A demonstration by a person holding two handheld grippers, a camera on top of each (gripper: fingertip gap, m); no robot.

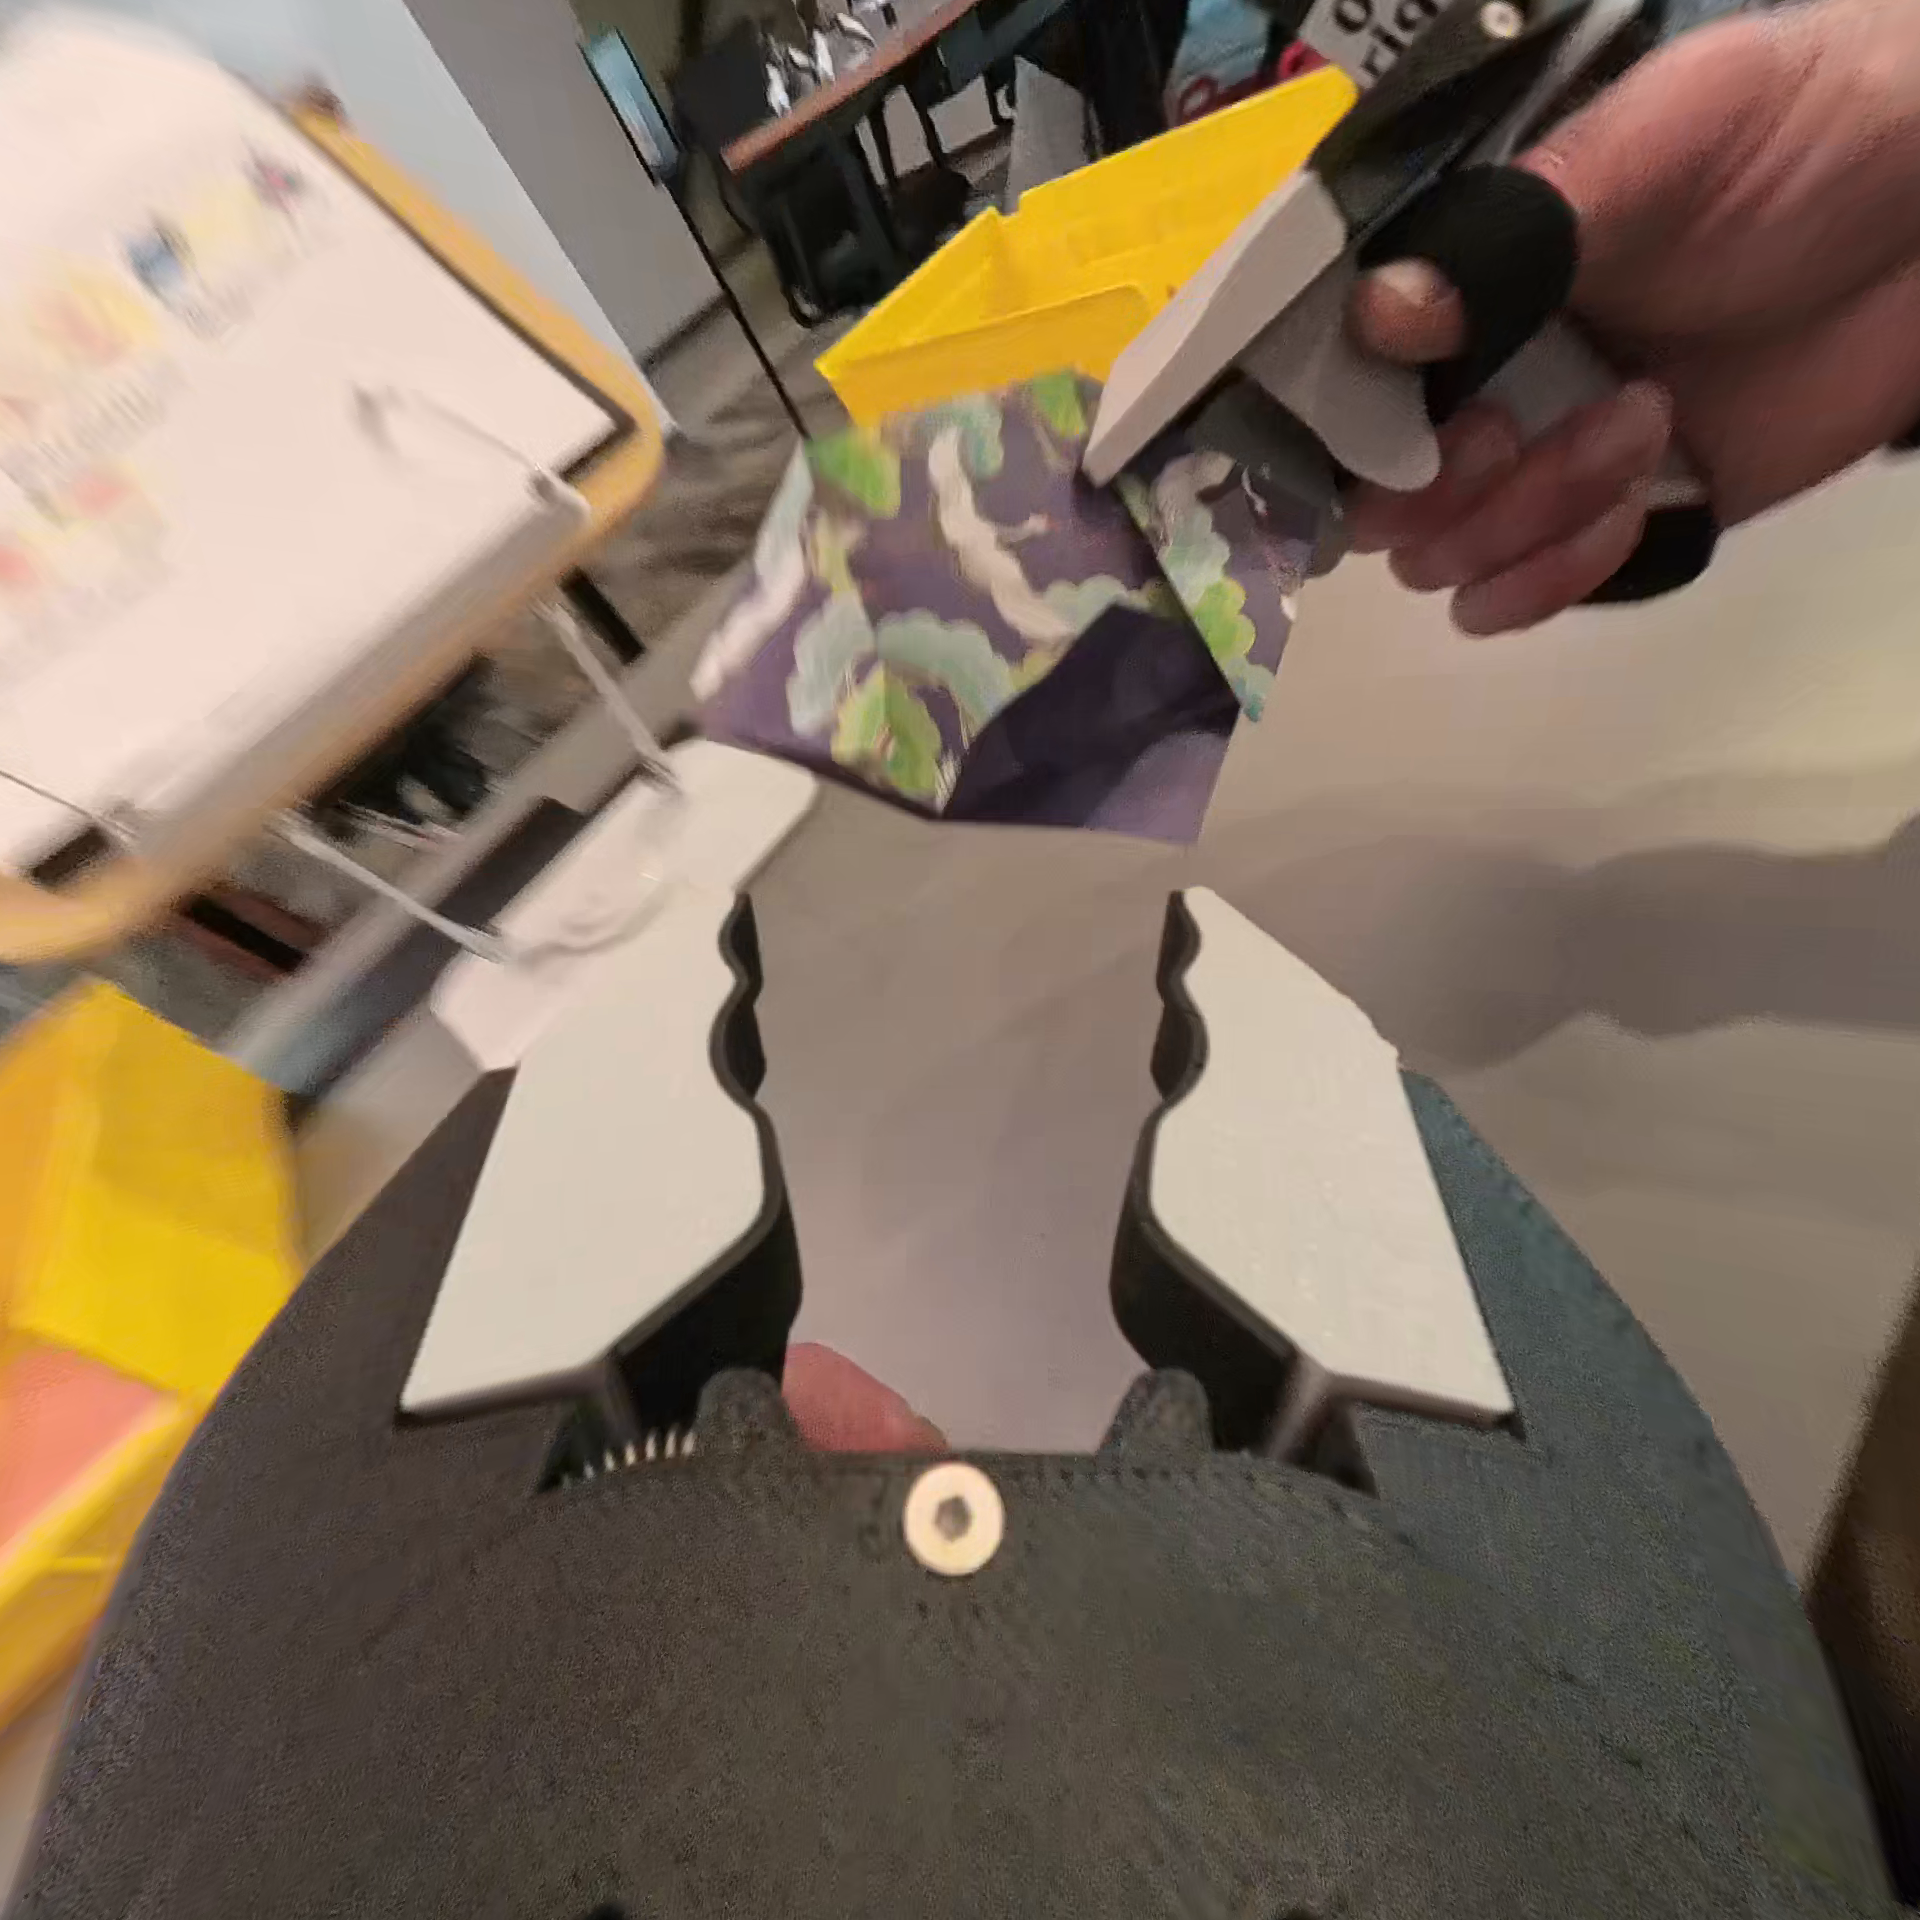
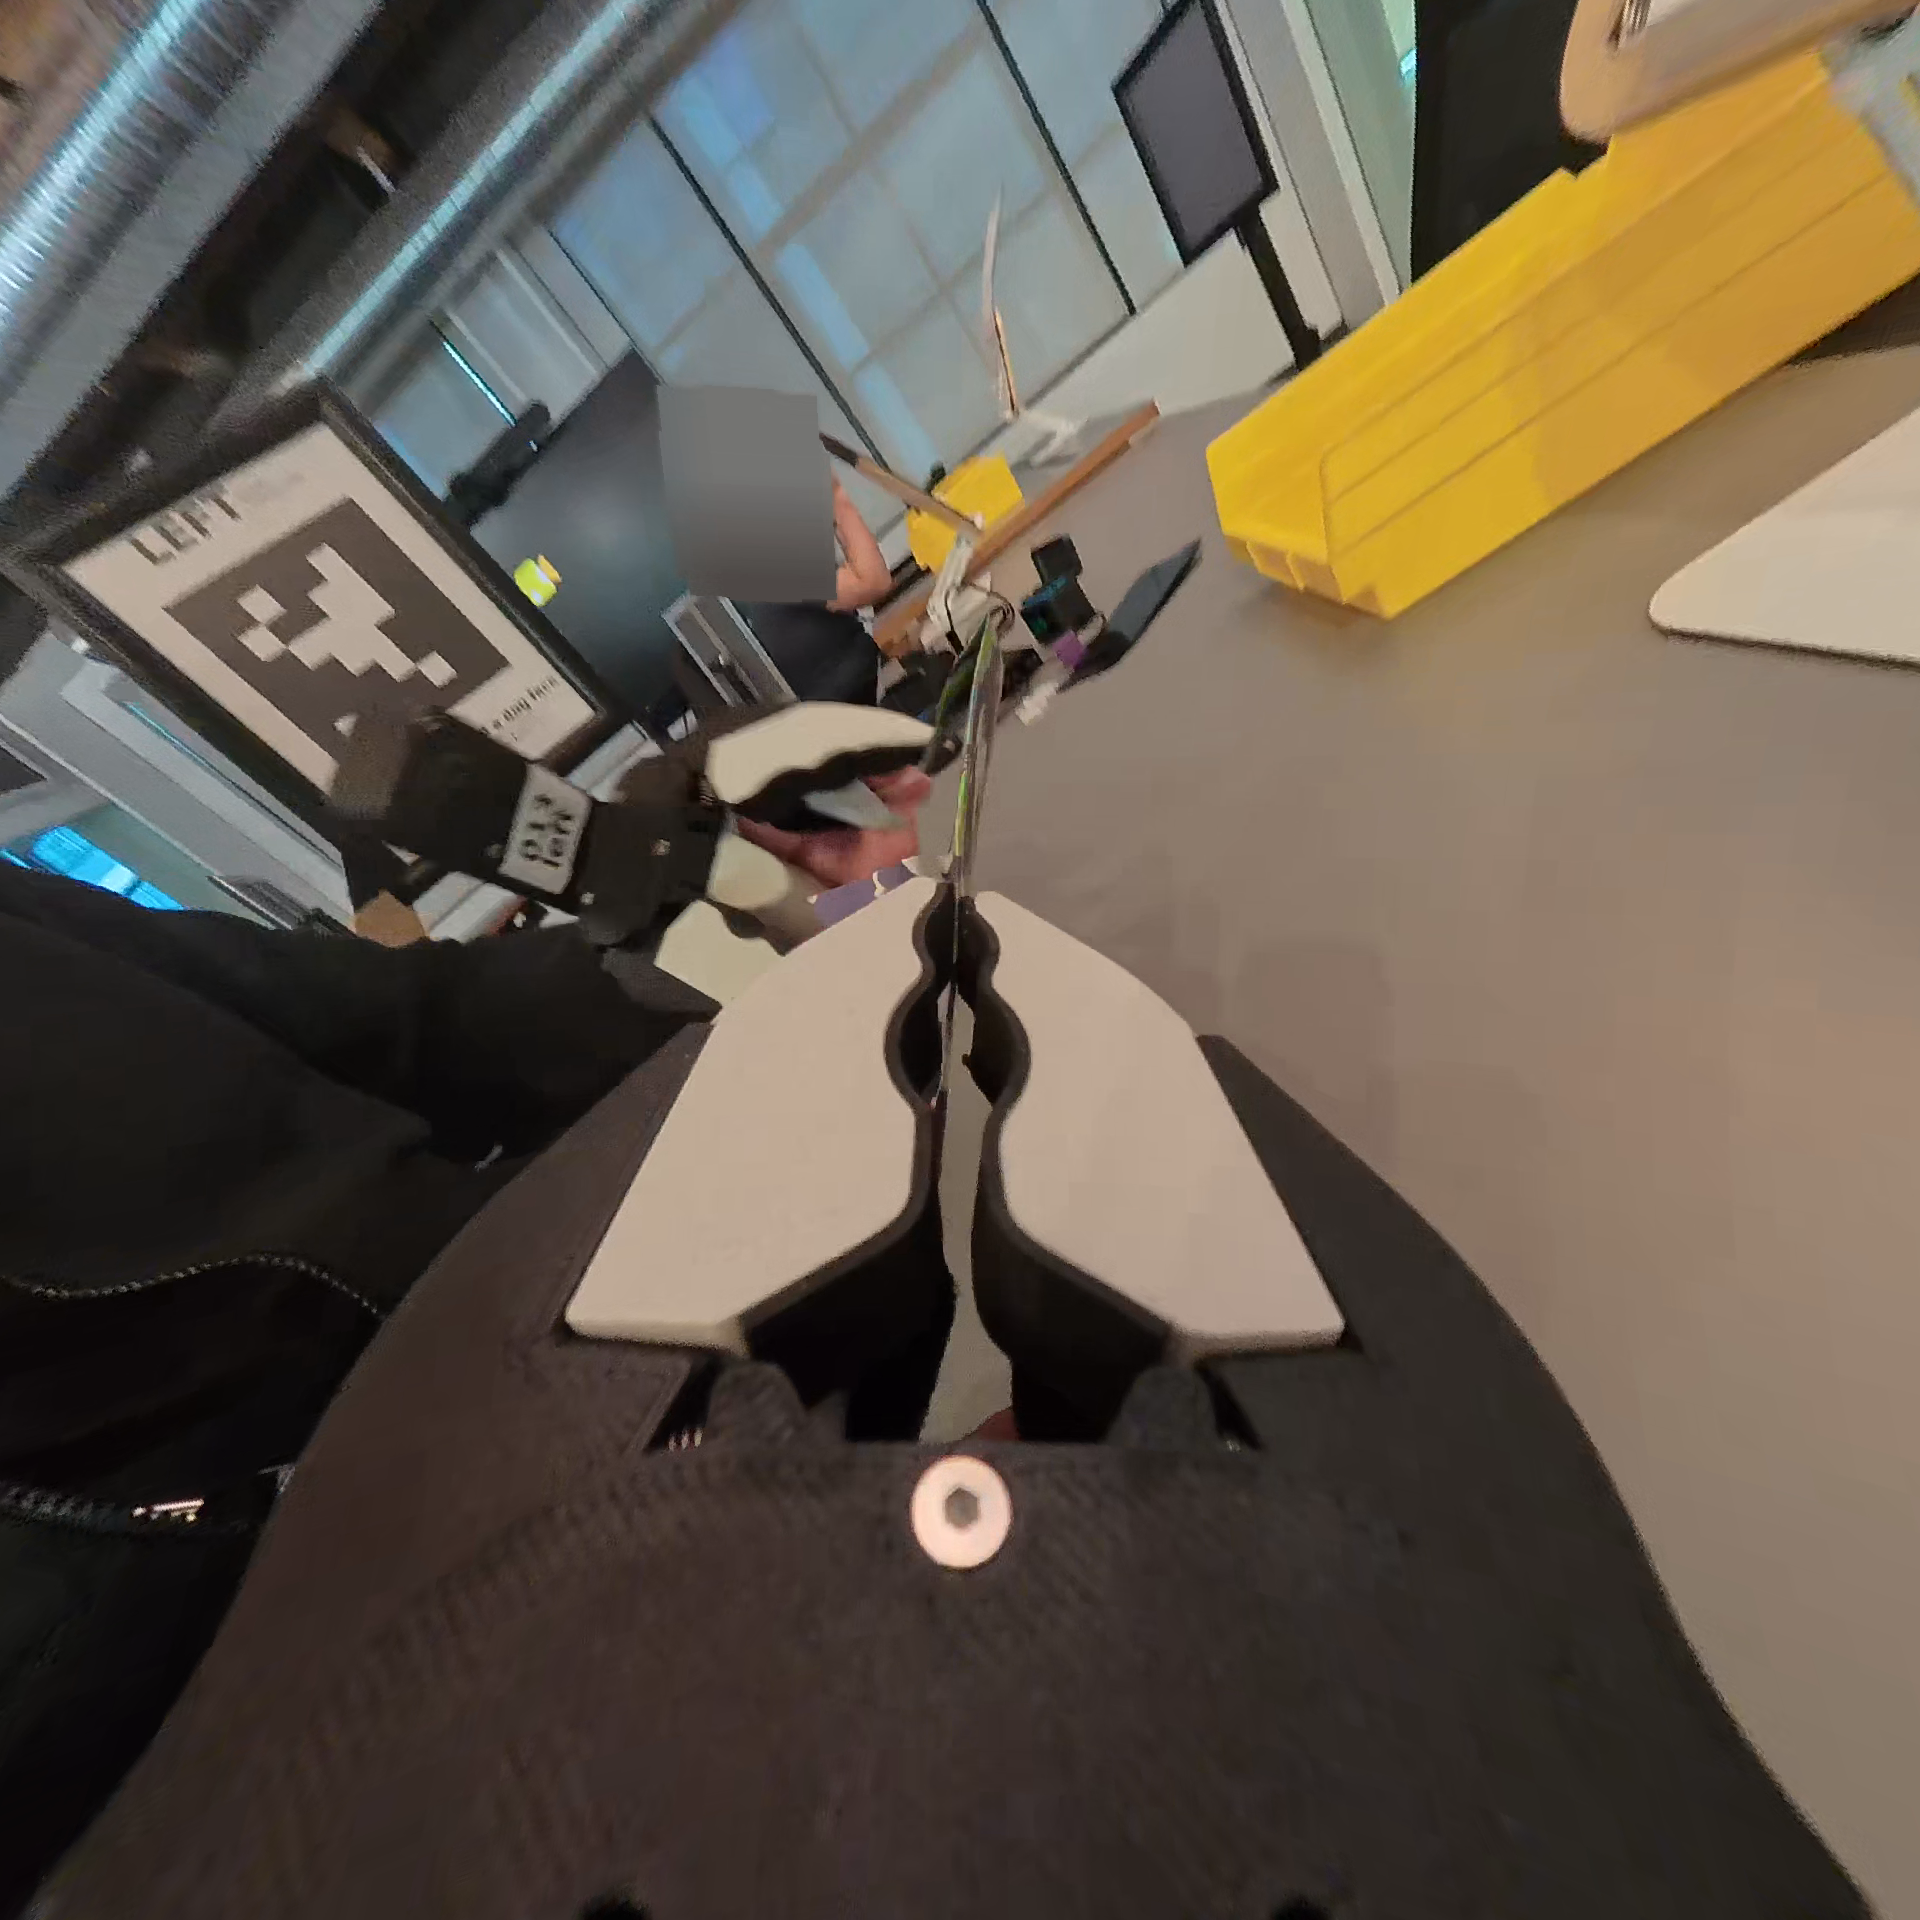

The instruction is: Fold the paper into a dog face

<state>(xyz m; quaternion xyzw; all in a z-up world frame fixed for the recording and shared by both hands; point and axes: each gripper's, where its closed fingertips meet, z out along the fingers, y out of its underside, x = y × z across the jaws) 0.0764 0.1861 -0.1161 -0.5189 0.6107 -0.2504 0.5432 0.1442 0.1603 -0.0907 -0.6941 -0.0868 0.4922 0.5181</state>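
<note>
The grey worktop spreads under both my tools, and a yellow bin sits on it well off toward its far side; in the left wrist view that bin shows behind the paper. A second yellow bin sits at the left edge of that view, blurred, with a white, yellow-edged board above it. A flat white piece lies on the worktop near the first bin.

My left tool stands with its fingers wide apart and nothing between them, hanging over bare worktop just short of the paper. In the right wrist view it sits beside the sheet, though I cannot tell there whether it touches.

My right tool is pressed together on the paper, which I see there only edge-on, rising from between the tips. From the left wrist view the same tool pinches the paper by its upper right part, my right hand wrapped round the handle. The sheet, purple with green and white patterning, is partly folded and held up off the worktop.
</note>
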